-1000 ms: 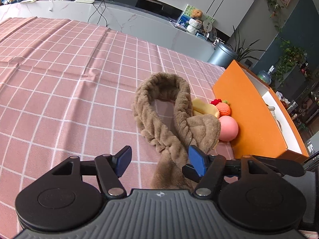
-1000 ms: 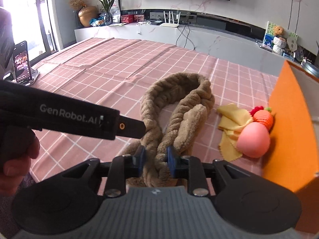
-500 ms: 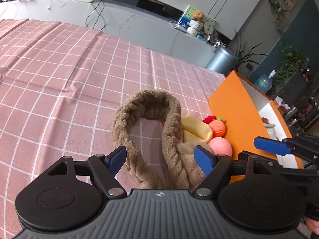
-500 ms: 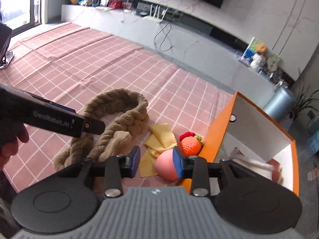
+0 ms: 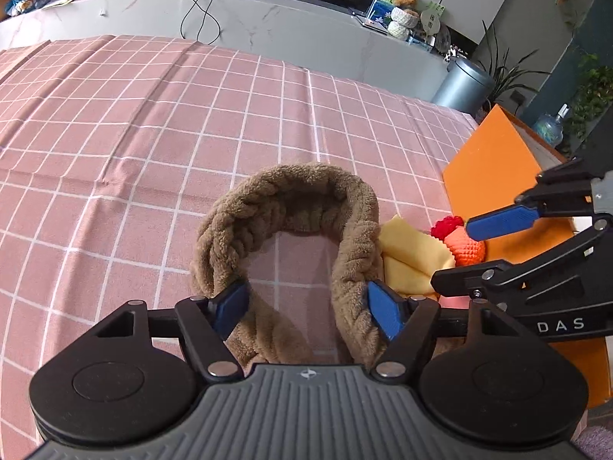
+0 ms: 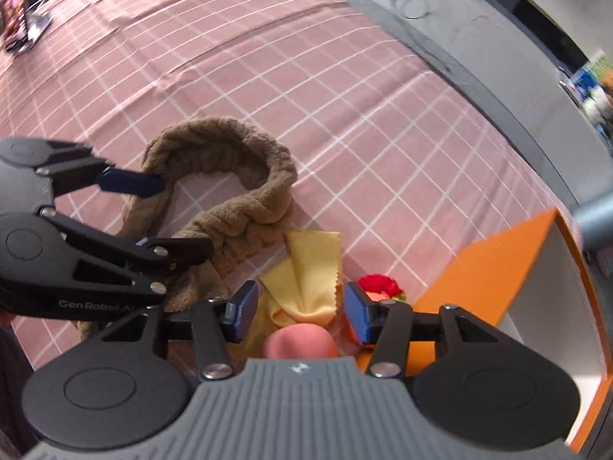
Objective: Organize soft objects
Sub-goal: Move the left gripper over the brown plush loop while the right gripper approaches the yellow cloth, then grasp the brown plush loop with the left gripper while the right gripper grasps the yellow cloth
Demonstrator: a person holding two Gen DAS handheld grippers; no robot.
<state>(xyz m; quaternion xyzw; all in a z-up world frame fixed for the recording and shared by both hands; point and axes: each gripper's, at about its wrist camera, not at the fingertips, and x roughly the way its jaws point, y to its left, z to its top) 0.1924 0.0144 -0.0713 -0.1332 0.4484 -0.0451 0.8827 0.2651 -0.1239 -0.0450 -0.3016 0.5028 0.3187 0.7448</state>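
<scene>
The brown plush headband (image 5: 287, 230) lies in a loop on the pink checked surface (image 5: 153, 134), just at 9 o'clock of the yellow cloth (image 5: 413, 257). A second ago the right claw (image 6: 299, 312) was nearly closed over the headband's twisted ends; it has since swung away to 3 o'clock and now hovers above the pink ball (image 6: 300, 345), jaws opening, with the ball and the cloth below the gap but not pinched. The left claw (image 5: 306, 308) has moved in over the headband, its blue pads straddling both strands; its jaws are closing but do not yet press the fabric. My reading: the work has split, the left taking the headband, the right the ball.

The headband is thick, braided fleece, limp and compressible. The cloth is thin, folded, with a pinked edge. The ball looks smooth and squashy. Beside it at 1 o'clock sits a knitted orange fruit (image 5: 465, 247) with a red tuft, against the orange box (image 5: 486, 168), rigid and white inside.
</scene>
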